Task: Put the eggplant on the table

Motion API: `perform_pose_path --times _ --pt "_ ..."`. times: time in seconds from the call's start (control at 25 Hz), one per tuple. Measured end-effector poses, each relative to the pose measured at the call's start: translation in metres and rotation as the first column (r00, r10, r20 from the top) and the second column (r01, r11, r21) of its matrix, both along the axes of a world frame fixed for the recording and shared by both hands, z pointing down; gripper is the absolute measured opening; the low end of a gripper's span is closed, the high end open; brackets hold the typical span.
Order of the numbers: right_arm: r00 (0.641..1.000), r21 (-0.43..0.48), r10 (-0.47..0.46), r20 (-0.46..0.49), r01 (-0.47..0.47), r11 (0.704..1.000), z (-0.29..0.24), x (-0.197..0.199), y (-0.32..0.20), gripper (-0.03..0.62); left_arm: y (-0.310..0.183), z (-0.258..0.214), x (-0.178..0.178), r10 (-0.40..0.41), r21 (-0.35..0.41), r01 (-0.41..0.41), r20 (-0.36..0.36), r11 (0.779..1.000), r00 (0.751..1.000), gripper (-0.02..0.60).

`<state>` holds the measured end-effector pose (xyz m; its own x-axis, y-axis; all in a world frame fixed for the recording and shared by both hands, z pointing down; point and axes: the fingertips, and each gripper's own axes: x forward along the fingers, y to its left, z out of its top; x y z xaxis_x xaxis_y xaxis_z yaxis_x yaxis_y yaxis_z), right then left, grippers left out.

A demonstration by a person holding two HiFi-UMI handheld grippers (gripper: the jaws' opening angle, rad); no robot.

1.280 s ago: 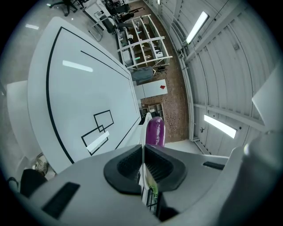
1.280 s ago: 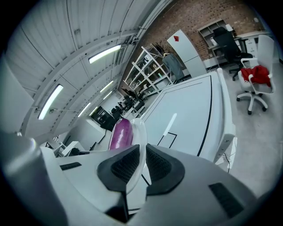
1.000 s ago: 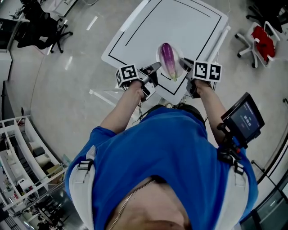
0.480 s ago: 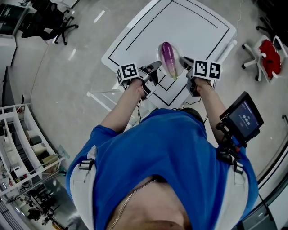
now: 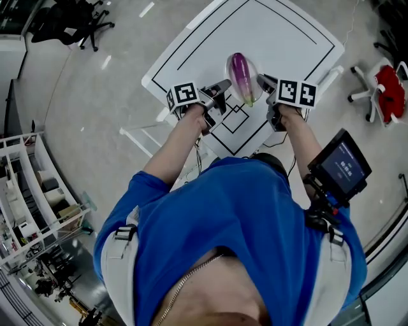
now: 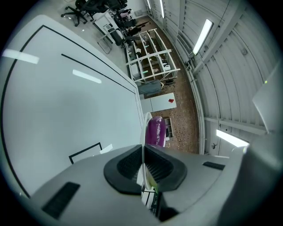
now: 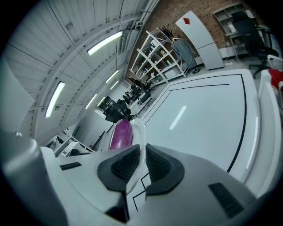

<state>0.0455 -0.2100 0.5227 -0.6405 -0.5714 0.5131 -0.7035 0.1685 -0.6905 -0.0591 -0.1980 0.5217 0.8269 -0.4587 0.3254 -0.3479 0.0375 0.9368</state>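
Note:
A purple eggplant lies on a small white plate held above the near part of the white table. My left gripper is shut on the plate's left rim and my right gripper is shut on its right rim. In the left gripper view the plate runs edge-on between the black pads of the left gripper, with the eggplant beyond. In the right gripper view the plate's rim sits clamped in the right gripper, and the eggplant shows to its left.
Black outline markings are drawn on the table. A red chair stands at the right and black office chairs at the top left. A white shelf rack stands at the left. A screen device hangs by my right side.
Both grippers have carried the plate with the eggplant forward, further over the table. The grip on both rims is unchanged.

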Motion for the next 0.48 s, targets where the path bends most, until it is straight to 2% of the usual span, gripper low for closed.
perform_pose_path --times 0.12,0.28,0.48 --pt "1.000 -0.006 -0.013 -0.004 0.013 1.000 0.006 0.002 -0.009 0.040 -0.009 0.005 0.002 -0.003 -0.003 0.003 0.013 1.000 1.000 0.023" --pt "0.999 -0.025 -0.036 -0.008 0.036 0.999 0.026 0.015 -0.050 0.040 -0.048 0.025 0.015 -0.009 -0.018 0.010 0.036 1.000 0.999 0.023" --pt "0.999 -0.051 -0.036 -0.014 0.035 0.998 0.033 0.018 -0.049 0.040 -0.047 0.029 0.019 0.000 -0.032 0.002 0.064 0.999 0.998 0.023"
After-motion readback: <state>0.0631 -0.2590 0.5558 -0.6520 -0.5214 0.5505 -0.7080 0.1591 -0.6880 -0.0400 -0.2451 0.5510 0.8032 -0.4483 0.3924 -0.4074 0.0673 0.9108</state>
